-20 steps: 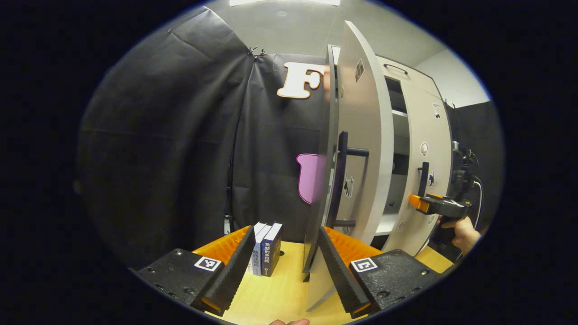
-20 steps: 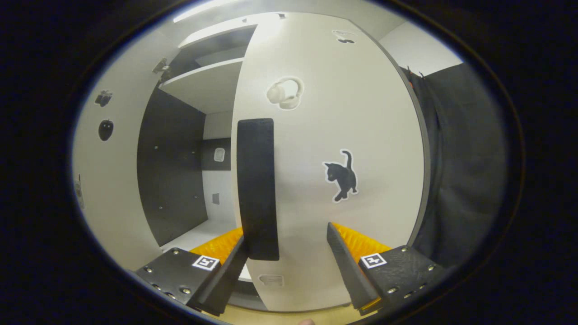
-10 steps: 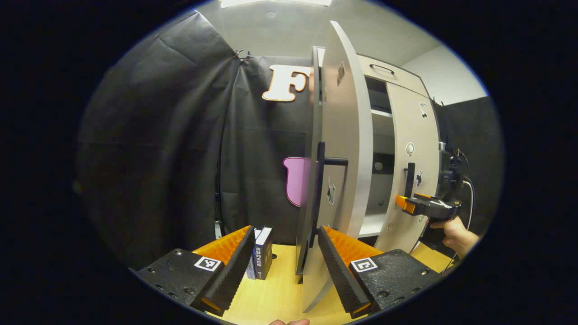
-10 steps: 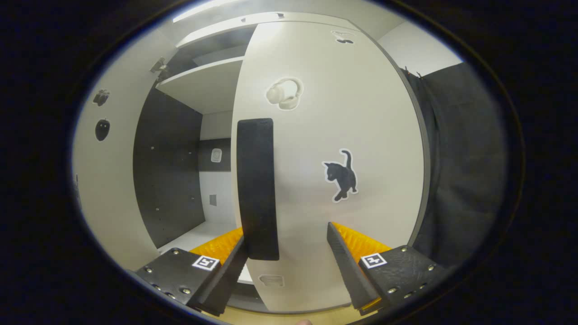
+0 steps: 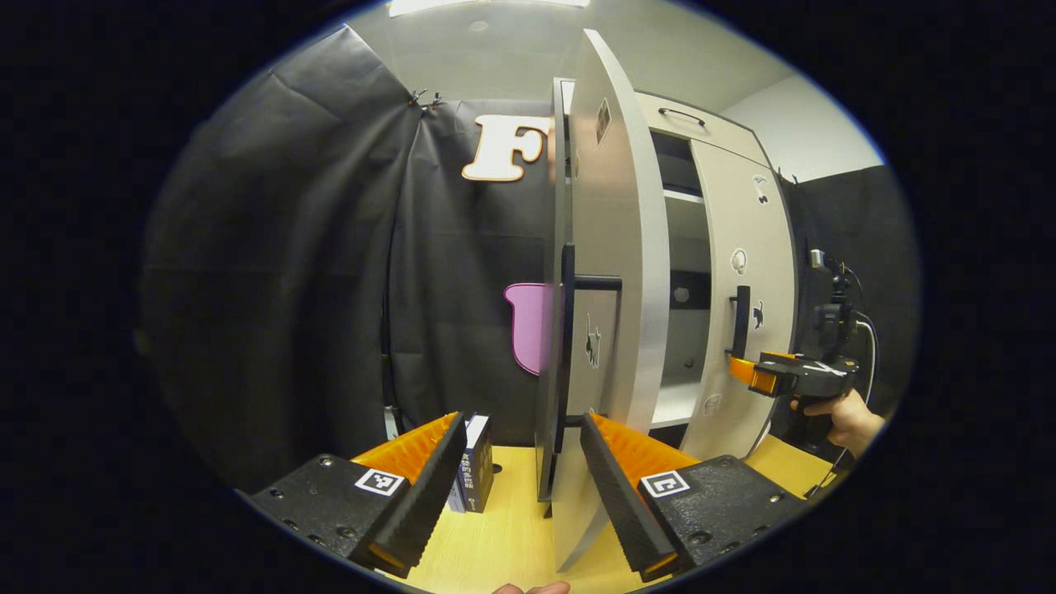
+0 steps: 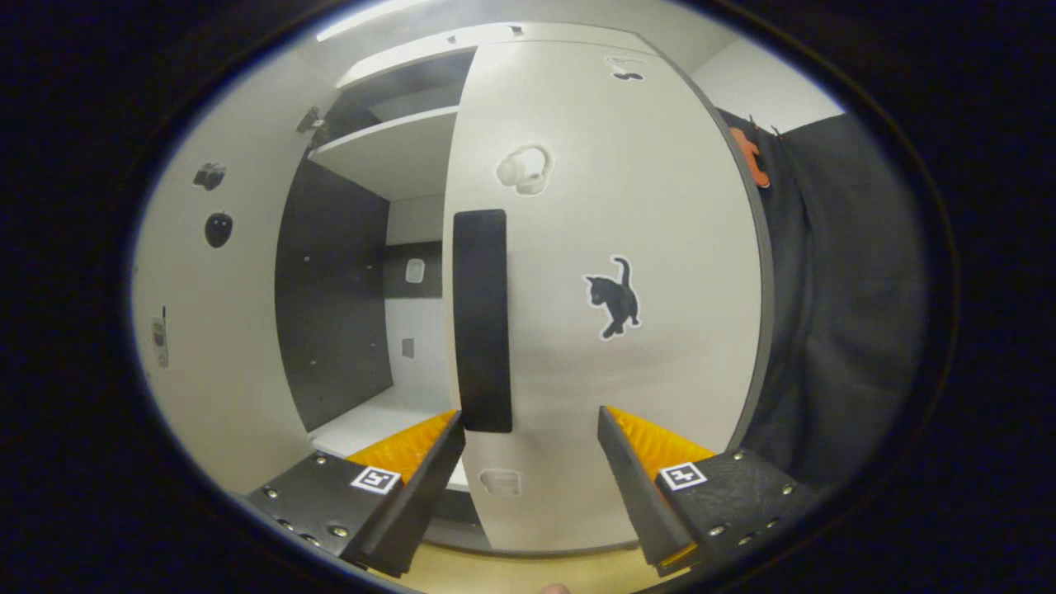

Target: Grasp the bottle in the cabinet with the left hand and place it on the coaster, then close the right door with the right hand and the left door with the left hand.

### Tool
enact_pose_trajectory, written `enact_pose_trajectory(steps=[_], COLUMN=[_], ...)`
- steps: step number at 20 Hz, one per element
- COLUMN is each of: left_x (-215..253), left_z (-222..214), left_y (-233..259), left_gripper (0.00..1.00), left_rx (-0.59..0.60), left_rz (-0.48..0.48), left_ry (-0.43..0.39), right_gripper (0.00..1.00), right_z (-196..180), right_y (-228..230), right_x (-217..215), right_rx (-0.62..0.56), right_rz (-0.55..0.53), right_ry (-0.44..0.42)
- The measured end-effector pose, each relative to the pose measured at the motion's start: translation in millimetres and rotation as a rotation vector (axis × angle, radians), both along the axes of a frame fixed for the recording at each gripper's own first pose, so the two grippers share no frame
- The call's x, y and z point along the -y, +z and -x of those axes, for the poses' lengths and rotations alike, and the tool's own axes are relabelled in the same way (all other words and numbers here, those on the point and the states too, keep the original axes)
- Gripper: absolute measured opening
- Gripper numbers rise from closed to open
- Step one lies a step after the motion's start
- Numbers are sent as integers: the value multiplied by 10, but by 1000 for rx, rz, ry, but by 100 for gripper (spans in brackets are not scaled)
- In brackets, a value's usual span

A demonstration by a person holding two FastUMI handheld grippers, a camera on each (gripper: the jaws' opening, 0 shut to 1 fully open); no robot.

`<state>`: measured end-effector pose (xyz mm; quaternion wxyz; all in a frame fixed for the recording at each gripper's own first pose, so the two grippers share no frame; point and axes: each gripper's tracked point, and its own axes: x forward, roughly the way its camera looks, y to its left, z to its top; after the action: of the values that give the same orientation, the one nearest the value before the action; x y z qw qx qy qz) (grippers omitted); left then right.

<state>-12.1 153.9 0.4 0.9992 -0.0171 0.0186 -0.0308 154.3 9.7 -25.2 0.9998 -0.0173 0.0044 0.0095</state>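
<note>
White cabinet doors are both partly open. The right door [image 6: 610,297] has a black handle [image 6: 483,322] and a cat sticker [image 6: 615,307]. The right gripper [image 6: 528,474] is open and empty, with its fingers just in front of the door, near the bottom of the handle. A moment ago the handle sat lower and closer between the fingers; now the gripper has backed off a little, and the door looks almost as open as before. So I think the right door still needs a push.

From the left gripper view, the left door [image 5: 615,272] stands edge-on right ahead, closer to the middle than before. The left gripper [image 5: 516,483] is open and holds nothing. Some books [image 5: 472,462] stand on the yellow worktop [image 5: 503,536]. The other gripper [image 5: 780,378] waits by the right door, with a hand [image 5: 841,417] holding it.

I cannot see the bottle or the coaster. The low shelf [image 6: 375,421] looks bare, so I guess the bottle is already out.
</note>
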Motion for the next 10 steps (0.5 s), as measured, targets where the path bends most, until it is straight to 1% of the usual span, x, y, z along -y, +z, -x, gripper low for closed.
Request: enact_pose_trajectory(steps=[3,7,8,10], left_x=[57,281,354,489], left_z=[-3,-21,-36,-60], left_y=[24,3,4,10], left_gripper=[89,89,84,84], left_rx=[1,2,-3,0], left_rz=[-32,-7,-2,2], left_ry=[-20,-63,-78,-108], right_gripper=[98,98,98,97], right_z=[164,377,416,498], right_y=[-35,-48,-66,-99], right_x=[122,336,382,455], right_rx=[-13,-25,-31,-45], right_rz=[-36,-63,-71,-90], right_ry=[1,-14,-15,-17])
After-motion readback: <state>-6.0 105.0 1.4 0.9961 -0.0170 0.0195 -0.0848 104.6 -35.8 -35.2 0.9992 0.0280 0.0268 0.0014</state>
